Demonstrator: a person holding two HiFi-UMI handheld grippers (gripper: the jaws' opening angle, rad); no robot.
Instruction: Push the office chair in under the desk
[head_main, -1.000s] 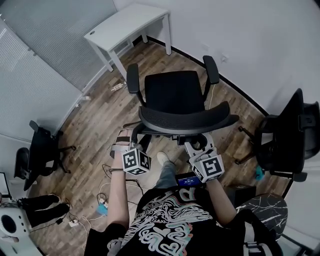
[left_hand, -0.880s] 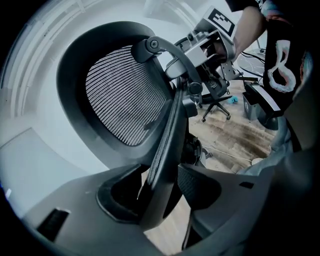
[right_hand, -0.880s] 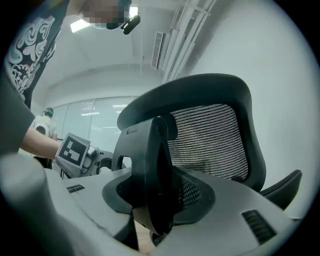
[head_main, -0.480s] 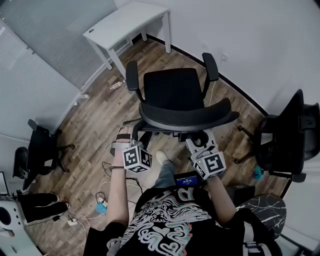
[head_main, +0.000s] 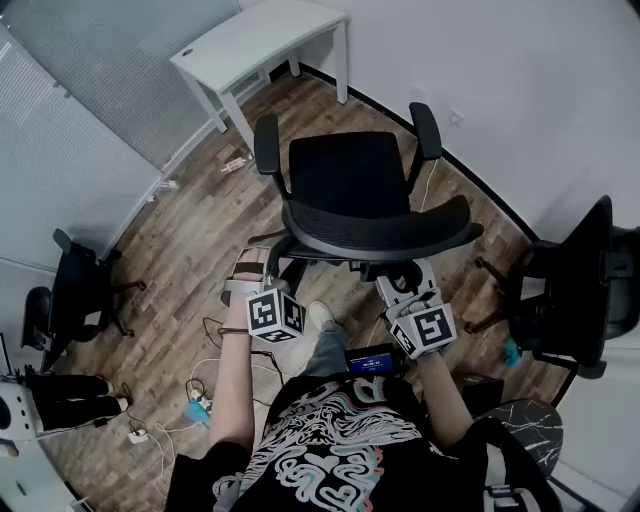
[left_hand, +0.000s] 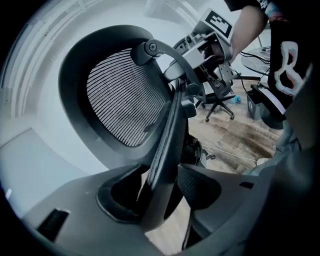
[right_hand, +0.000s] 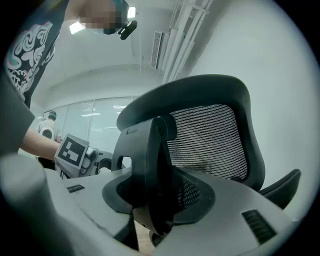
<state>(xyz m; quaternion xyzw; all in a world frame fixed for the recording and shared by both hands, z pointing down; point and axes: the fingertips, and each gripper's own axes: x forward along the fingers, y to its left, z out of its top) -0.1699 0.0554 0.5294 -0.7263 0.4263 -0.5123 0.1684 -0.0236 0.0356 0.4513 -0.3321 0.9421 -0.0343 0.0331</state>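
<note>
The jaws of the left gripper (left_hand: 161, 187) clamp a strut behind the mesh back of the office chair (head_main: 350, 180). The right gripper (right_hand: 156, 200) clamps the neighbouring bracket. The chair faces the white desk (head_main: 255, 45), standing apart from it on the wood floor (head_main: 190, 250).

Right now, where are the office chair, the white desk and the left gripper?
office chair (head_main: 350, 175), head view, on the black seat cushion.
white desk (head_main: 255, 40), head view, on its bare top.
left gripper (left_hand: 160, 194), left gripper view, midway between its jaws, which grip the chair's back frame.
</note>
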